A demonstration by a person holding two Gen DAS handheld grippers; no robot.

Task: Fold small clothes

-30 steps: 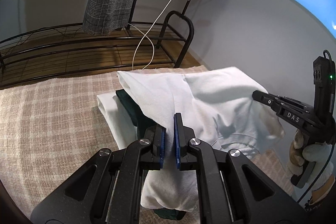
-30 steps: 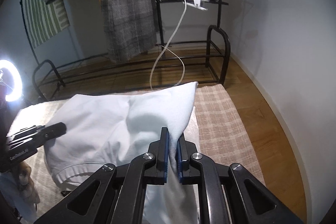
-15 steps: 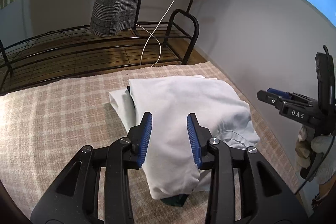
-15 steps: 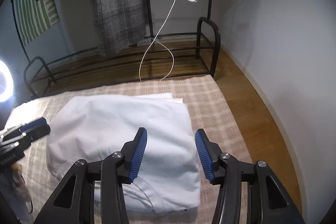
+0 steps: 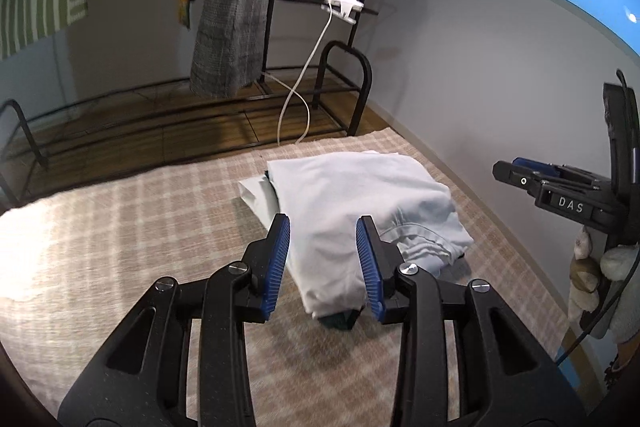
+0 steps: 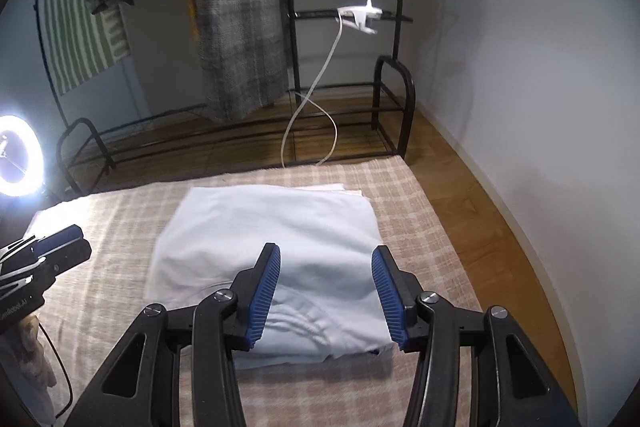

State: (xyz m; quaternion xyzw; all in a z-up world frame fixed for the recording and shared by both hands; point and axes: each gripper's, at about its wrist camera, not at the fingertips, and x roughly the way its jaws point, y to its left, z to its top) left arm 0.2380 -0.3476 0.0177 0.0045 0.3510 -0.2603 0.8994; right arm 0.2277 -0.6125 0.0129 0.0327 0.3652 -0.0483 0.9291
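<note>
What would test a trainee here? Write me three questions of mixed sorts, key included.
1. True or false: the left tool is clamped on the pale folded garment.
2. What peeks out beneath that garment's near edge? A) dark green cloth B) a red sock C) a hanger
3. Fill in: the garment lies on a ____-patterned beige cloth.

Key: 1 false, its jaws have just opened and pinch nothing; 2 A; 3 checked.

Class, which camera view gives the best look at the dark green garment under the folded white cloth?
The left wrist view: the dark green garment pokes out below the near edge of the folded white cloth, just beyond the left tongs. The right wrist view shows only a dark sliver at the cloth's near edge.
</note>
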